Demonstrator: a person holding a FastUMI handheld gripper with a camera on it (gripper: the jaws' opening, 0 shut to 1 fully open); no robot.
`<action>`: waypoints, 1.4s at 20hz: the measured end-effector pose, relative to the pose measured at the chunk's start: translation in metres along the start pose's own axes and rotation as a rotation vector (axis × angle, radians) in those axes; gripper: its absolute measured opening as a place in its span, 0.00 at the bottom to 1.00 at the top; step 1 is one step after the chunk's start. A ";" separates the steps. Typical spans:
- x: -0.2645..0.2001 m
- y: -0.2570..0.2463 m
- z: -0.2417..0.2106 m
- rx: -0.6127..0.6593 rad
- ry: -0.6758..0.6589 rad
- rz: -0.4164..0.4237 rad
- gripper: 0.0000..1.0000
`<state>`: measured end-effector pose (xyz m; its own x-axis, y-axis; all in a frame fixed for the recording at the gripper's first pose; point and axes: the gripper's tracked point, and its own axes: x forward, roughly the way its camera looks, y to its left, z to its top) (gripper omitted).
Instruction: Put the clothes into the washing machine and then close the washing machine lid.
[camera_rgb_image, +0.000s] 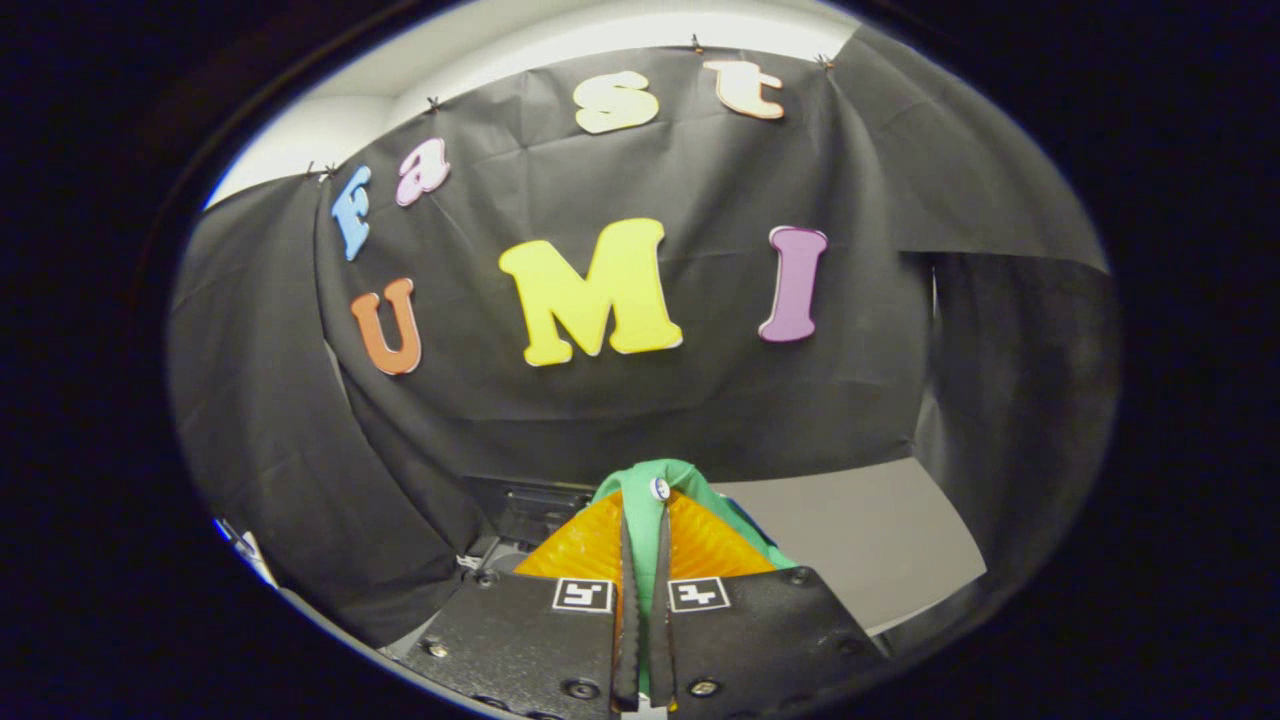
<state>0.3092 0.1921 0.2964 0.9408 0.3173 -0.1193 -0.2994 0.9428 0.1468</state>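
Note:
My gripper (645, 520) is shut on a green garment (655, 480). The cloth is pinched between the two orange fingers (580, 545) and bulges up over their tips, with a small white button showing at the top. More green cloth hangs down along the right finger. The garment is lifted off the table. A dark machine part (525, 510) shows just beyond the fingers, to their left and below; whether it is the washing machine I cannot tell.
A grey table top (860, 540) stretches to the right beyond the fingers. Black cloth walls close the booth behind and on both sides, hanging close on the left.

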 end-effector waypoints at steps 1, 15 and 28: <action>-0.001 0.010 0.004 -0.002 -0.008 0.006 0.07; 0.040 0.142 -0.003 -0.030 0.031 0.105 0.07; 0.143 0.198 -0.116 -0.005 0.268 0.164 0.07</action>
<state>0.3655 0.4362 0.1945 0.8045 0.4805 -0.3491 -0.4452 0.8769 0.1810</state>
